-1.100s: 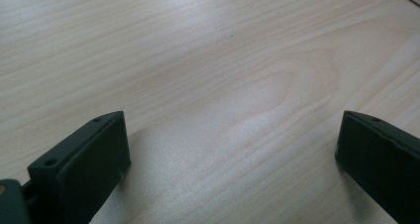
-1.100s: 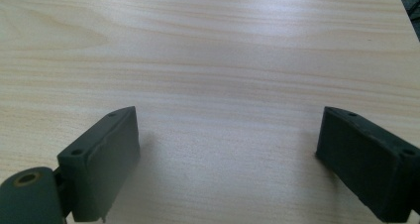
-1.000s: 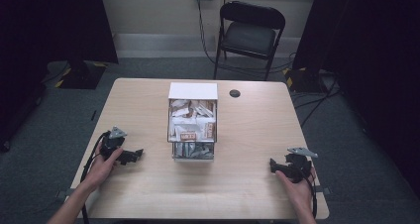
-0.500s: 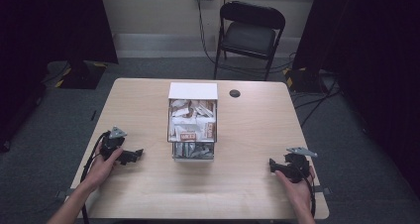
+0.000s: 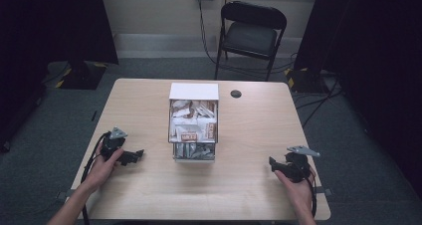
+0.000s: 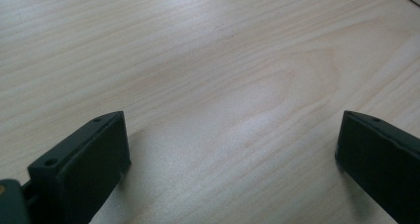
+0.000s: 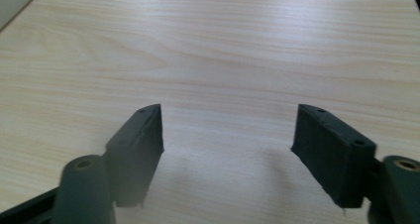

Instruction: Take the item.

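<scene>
A pale wooden table (image 5: 249,185) carries a clear box (image 5: 193,128) at its middle, packed with small packets (image 5: 191,123) in white and brown wrappers; a white lid or card (image 5: 193,91) covers the far part of the box. A small dark disc (image 5: 236,93) lies on the table just right of that far end.

The left gripper (image 5: 135,156) rests on the table near the left edge, held in the left hand (image 5: 105,165), well apart from the box and pointing toward it. In the left gripper view its jaws stand wide apart with bare wood between them, grasping nothing.

The right gripper (image 5: 272,164) sits near the table's right front, held in the right hand (image 5: 293,182), also well apart from the box. In the right gripper view its jaws are spread too, with bare table between them.

Beyond the table stands a black folding chair (image 5: 251,33) against the wall, cables (image 5: 318,93) trailing on the grey floor
</scene>
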A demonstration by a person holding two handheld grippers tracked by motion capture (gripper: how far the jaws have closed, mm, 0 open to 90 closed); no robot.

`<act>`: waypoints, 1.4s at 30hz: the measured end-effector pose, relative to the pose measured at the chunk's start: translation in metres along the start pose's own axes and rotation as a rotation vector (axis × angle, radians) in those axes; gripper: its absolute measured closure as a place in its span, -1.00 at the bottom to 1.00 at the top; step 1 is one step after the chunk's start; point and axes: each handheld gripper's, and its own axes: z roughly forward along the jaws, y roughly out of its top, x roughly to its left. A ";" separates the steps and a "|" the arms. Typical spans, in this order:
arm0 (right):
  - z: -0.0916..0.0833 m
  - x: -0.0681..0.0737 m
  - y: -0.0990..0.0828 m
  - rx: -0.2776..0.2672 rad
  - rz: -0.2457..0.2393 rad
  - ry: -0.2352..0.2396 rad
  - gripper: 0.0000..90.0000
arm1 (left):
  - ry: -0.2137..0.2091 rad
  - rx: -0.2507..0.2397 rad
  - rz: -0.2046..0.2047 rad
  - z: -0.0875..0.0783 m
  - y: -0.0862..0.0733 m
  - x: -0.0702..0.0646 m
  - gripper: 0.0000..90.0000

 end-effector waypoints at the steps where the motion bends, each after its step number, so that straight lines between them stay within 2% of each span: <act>1: -0.001 0.001 0.001 -0.006 -0.002 0.006 -0.36 | 0.000 0.000 0.000 0.000 0.000 0.000 -1.00; 11: -0.008 0.003 0.007 -0.005 -0.006 0.053 -0.24 | 0.000 0.000 0.000 0.000 0.000 0.000 -1.00; 18: -0.018 0.005 0.014 -0.029 0.022 0.111 -0.10 | 0.000 0.000 0.000 0.000 0.000 0.000 -1.00; 25: -0.028 0.014 0.023 -0.055 -0.008 0.152 0.00 | 0.000 -0.002 -0.002 0.000 0.000 0.000 -1.00; 37: -0.041 0.025 0.038 -0.070 -0.019 0.223 0.12 | 0.000 0.000 0.000 0.000 0.000 0.000 -1.00; 42: -0.046 0.030 0.044 -0.084 -0.037 0.236 0.14 | 0.000 0.000 0.000 0.000 0.000 0.000 -1.00</act>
